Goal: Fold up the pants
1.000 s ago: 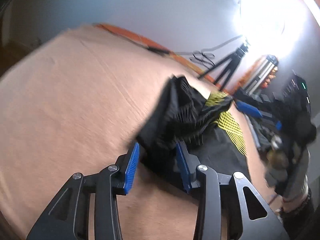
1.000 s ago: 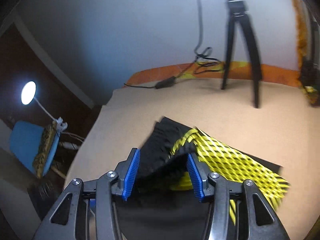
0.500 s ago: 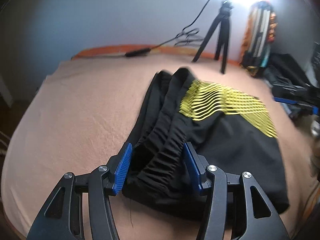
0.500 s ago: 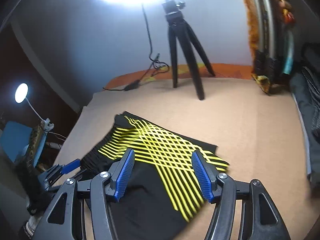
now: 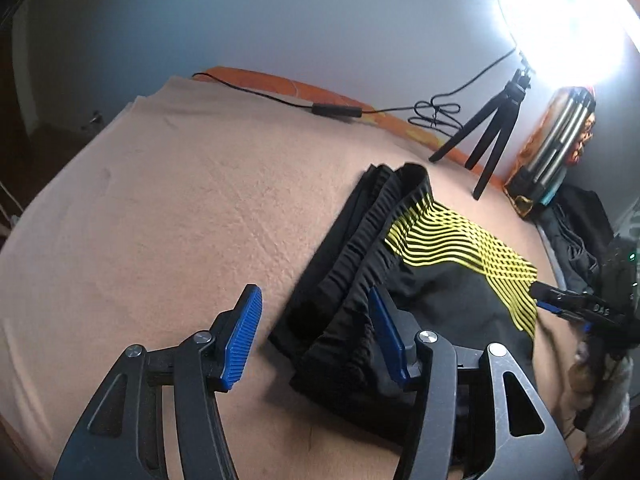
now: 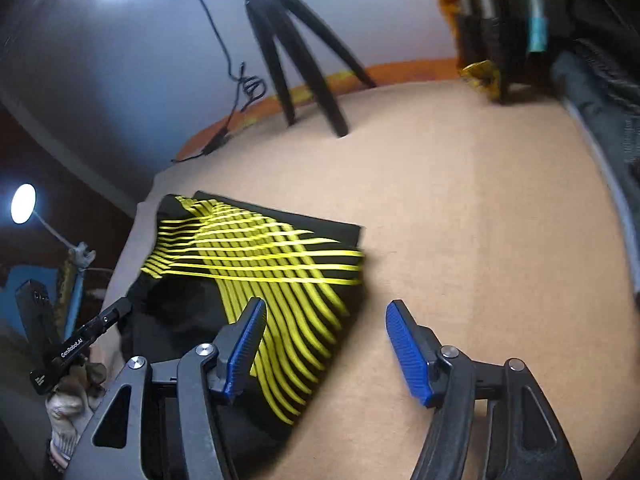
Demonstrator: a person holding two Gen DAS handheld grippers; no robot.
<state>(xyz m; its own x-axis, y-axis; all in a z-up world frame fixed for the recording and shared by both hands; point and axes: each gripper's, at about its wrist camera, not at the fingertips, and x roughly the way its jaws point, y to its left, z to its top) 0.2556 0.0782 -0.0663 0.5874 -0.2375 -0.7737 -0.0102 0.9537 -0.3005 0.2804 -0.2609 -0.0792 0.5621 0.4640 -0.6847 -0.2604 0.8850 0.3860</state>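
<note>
The black pants (image 5: 432, 304) with yellow criss-cross stripes lie folded flat on the tan bedspread (image 5: 180, 216). In the left wrist view the gathered waistband (image 5: 360, 248) faces my left gripper (image 5: 316, 336), which is open and empty just above its near end. In the right wrist view the pants (image 6: 256, 264) lie to the left, and my right gripper (image 6: 324, 348) is open and empty over their right edge. The right gripper also shows in the left wrist view (image 5: 576, 308) at the pants' far side.
A black tripod (image 5: 492, 128) stands at the back of the bed, with a cable and its inline switch (image 5: 336, 111) along the wall. A bundle of poles (image 5: 556, 140) and dark clothes (image 5: 580, 236) lie at the right. The bed's edge drops off at the left.
Both grippers let go of the pants, which dropped from a raised bunch to a flat fold. Both grippers have opened wider and drawn back, the left to the waistband, the right to the side.
</note>
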